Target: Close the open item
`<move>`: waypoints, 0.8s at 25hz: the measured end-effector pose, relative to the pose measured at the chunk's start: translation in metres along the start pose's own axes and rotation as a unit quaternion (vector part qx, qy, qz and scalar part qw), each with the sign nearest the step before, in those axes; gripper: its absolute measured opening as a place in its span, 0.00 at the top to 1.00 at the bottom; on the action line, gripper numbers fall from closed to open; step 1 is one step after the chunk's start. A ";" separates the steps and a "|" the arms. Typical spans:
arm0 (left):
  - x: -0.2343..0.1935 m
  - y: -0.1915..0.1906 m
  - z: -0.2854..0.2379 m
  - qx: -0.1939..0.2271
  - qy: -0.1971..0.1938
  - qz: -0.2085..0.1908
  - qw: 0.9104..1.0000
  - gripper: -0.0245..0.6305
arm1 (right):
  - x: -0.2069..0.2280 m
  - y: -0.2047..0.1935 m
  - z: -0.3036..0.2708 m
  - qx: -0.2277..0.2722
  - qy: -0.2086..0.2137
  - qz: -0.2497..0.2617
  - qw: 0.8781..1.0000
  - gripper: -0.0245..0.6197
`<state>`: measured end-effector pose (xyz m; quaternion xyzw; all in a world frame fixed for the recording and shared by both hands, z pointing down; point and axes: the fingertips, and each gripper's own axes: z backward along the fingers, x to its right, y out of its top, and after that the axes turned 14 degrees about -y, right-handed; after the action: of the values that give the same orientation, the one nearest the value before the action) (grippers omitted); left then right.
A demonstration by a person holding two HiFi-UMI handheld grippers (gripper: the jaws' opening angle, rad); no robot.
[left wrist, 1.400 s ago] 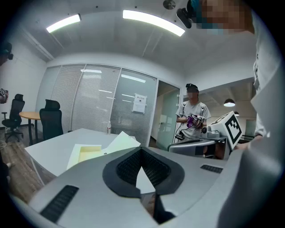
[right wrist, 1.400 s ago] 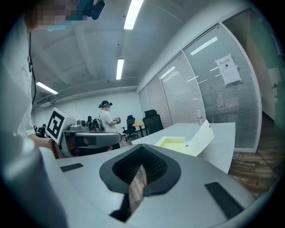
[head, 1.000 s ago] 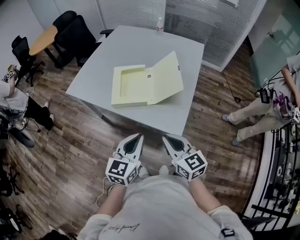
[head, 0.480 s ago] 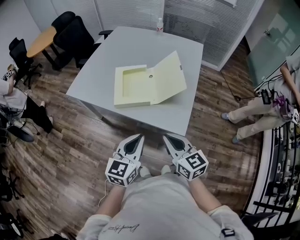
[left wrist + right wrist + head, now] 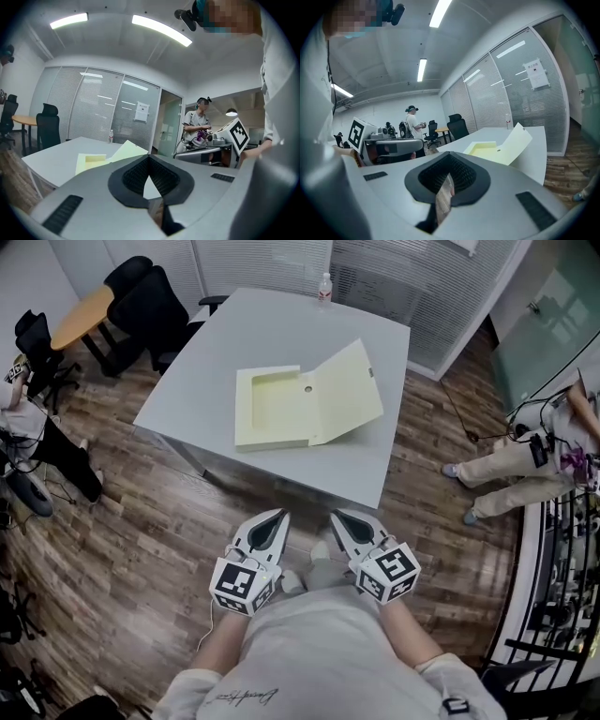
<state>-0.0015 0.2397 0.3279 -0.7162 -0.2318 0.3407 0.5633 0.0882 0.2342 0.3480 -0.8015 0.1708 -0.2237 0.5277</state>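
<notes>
A pale yellow file box [image 5: 277, 409] lies open on the grey table [image 5: 206, 381], its lid [image 5: 347, 390] raised at a slant to the right. In the head view both grippers are held close to the person's body, well short of the table's near edge. My left gripper [image 5: 278, 514] is shut with nothing in it, and so is my right gripper [image 5: 335, 514]. The left gripper view shows the box [image 5: 92, 161] beyond the left gripper [image 5: 149, 157]. From the right gripper [image 5: 450, 154], its own view looks on to the box [image 5: 485, 149] and lid [image 5: 516, 142].
A water bottle [image 5: 324, 287] stands at the table's far edge. Black chairs [image 5: 150, 296] and a round wooden table [image 5: 84, 320] stand at the far left. One person [image 5: 520, 470] is at the right, another [image 5: 28, 437] at the left. A metal rack [image 5: 562, 596] lines the right side.
The head view has shifted slightly, so the table and box sit a little further right. Both grippers stay shut by the body. The person at the right has moved a little.
</notes>
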 end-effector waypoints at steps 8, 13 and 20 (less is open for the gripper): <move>-0.026 -0.003 -0.009 -0.003 0.007 0.010 1.000 0.95 | 0.009 0.004 -0.031 0.003 0.011 -0.009 1.000 0.94; -0.056 0.006 -0.029 -0.004 0.016 0.014 1.000 0.95 | 0.025 0.019 -0.065 0.008 0.020 -0.017 1.000 0.94; -0.103 0.028 -0.080 -0.005 0.021 0.009 1.000 0.95 | 0.061 0.055 -0.117 0.019 0.033 -0.011 0.999 0.94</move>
<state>-0.0111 0.1072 0.3349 -0.7279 -0.2151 0.3299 0.5613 0.0746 0.0920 0.3487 -0.7855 0.1747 -0.2590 0.5342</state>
